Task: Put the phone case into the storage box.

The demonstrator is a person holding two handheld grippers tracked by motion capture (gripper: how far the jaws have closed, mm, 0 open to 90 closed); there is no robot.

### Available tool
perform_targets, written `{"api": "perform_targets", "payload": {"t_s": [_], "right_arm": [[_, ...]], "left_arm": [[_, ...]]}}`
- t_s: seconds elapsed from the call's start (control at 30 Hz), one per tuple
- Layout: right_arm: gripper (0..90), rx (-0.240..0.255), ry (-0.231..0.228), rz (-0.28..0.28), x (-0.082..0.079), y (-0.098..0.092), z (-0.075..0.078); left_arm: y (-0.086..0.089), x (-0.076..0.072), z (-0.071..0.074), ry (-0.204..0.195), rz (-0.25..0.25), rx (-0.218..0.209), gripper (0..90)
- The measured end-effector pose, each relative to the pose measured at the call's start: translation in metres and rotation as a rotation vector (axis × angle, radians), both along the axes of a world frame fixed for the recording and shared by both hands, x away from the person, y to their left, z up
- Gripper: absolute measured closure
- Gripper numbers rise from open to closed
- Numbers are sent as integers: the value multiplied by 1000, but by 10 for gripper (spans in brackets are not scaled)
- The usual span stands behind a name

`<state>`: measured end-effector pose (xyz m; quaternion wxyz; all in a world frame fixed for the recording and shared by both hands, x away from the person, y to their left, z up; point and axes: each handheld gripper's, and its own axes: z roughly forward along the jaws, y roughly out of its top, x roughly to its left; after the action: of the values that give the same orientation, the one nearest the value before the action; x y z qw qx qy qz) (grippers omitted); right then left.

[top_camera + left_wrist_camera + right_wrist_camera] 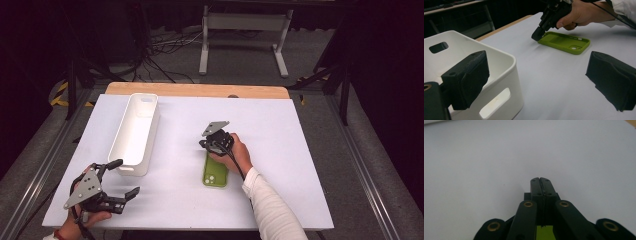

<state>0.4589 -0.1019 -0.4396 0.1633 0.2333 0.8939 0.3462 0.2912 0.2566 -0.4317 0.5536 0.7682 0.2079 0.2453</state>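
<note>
Fingers of the left gripper [121,178] stand wide apart with nothing between them, low over the near left corner of the white tabletop [280,130]; in the left gripper view one padded black finger [466,78] sits in front of the bin's near end and the other [614,80] over bare tabletop; the person's left hand [82,216] grips the tool from below at the table's near edge. Just beyond and right of that gripper lies a long, narrow white plastic bin [136,132] with cut-out handles at its ends, set lengthwise from near to far on the left half of the tabletop; nothing can be seen inside it. Farther right, near the middle of the tabletop, a lime-green rubbery phone case [215,172] lies flat with its hollow side up and its camera opening at the near end. The right gripper [210,146], held by a right hand [239,154] in a white sleeve [272,210], points down at the case's far end; its fingers [541,185] are pressed together, and a sliver of green shows between them low in the right gripper view, though whether they actually pinch the case's edge I cannot tell.
</note>
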Motion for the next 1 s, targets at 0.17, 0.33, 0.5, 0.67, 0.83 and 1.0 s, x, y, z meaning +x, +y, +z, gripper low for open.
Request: {"api": "perform_targets", "payload": {"t_s": [0.17, 0.33, 0.5, 0.67, 0.83, 1.0], "right_arm": [[900, -16, 23, -20, 3, -4, -6], [900, -49, 12, -27, 2, -7, -5], [900, -72, 2, -38, 0, -16, -5], [900, -60, 6, -64, -4, -31, -5], [900, -64, 5, -95, -10, -47, -5], [900, -72, 18, -113, -17, -63, -3]], "left_arm": [[0, 0, -1, 3, 3, 4, 55], [0, -2, -1, -4, 12, 12, 58], [0, -1, -1, 1, 10, 6, 62], [2, -1, -1, 5, 11, 8, 65], [1, -1, -1, 6, 15, 6, 66], [0, -1, -1, 2, 16, 19, 66]]}}
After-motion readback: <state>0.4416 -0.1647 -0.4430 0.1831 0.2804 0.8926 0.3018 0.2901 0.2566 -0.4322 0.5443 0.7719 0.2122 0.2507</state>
